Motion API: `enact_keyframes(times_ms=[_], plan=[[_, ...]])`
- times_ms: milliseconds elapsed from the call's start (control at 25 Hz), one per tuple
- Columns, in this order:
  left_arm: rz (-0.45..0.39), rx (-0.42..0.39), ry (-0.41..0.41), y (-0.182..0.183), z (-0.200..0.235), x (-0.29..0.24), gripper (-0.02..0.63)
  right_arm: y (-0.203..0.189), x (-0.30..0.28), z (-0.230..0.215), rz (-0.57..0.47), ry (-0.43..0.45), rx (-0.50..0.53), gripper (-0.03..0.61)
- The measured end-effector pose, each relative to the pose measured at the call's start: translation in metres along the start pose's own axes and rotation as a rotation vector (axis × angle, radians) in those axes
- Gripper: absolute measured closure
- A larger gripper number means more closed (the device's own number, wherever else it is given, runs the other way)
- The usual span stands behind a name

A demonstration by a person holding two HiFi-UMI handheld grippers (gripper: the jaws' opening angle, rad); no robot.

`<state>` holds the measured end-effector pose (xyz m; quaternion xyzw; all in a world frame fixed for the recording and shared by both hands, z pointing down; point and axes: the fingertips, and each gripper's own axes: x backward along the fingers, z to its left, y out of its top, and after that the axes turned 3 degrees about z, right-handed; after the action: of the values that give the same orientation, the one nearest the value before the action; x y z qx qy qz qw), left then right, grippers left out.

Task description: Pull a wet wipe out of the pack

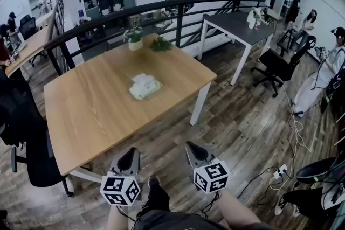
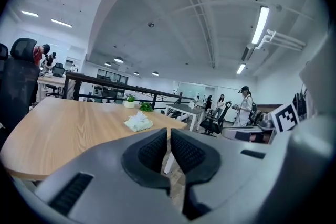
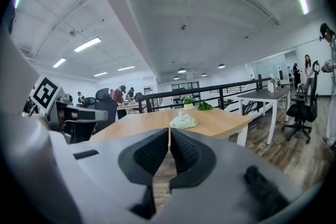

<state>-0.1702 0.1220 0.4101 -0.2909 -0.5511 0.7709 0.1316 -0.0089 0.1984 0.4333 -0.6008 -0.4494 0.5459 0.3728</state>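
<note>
A pale green wet wipe pack (image 1: 145, 86) lies near the middle of a wooden table (image 1: 91, 105), with a white wipe crumpled on top. The same pack (image 2: 138, 123) shows far ahead in the left gripper view, and the pack (image 3: 183, 122) again in the right gripper view. My left gripper (image 1: 129, 159) and right gripper (image 1: 195, 152) hang side by side off the table's near edge, well short of the pack. Both are shut with nothing between their jaws. The left gripper (image 2: 168, 136) and right gripper (image 3: 169, 137) point toward the table.
A small potted plant (image 1: 135, 39) and a leafy sprig (image 1: 160, 44) sit at the table's far edge by a black railing (image 1: 161, 8). A black office chair (image 1: 29, 137) stands at the left. A grey table (image 1: 237, 27) and people are at the right; cables lie on the floor.
</note>
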Motion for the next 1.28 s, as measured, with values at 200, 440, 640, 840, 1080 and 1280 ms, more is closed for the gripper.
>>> enact_keyframes(times_ms=[200,440,640,840,1080,1280], plan=[[-0.009,-0.001,-0.009,0.021,0.028,-0.043,0.581,0.016,-0.052,-0.009,0.002,0.033,0.018,0.554],[0.023,0.009,-0.037,0.036,0.061,-0.094,0.581,0.036,-0.111,-0.022,0.021,0.03,0.009,0.552],[0.025,0.001,-0.054,0.057,0.085,-0.131,0.581,0.052,-0.153,-0.03,0.033,0.03,-0.001,0.552],[0.043,0.001,-0.08,0.07,0.104,-0.156,0.581,0.072,-0.186,-0.034,0.046,0.026,0.008,0.552],[0.047,0.009,-0.112,0.083,0.129,-0.188,0.581,0.088,-0.223,-0.042,0.057,0.005,0.02,0.553],[0.062,-0.004,-0.152,0.089,0.139,-0.208,0.581,0.093,-0.243,-0.048,0.076,-0.027,0.014,0.552]])
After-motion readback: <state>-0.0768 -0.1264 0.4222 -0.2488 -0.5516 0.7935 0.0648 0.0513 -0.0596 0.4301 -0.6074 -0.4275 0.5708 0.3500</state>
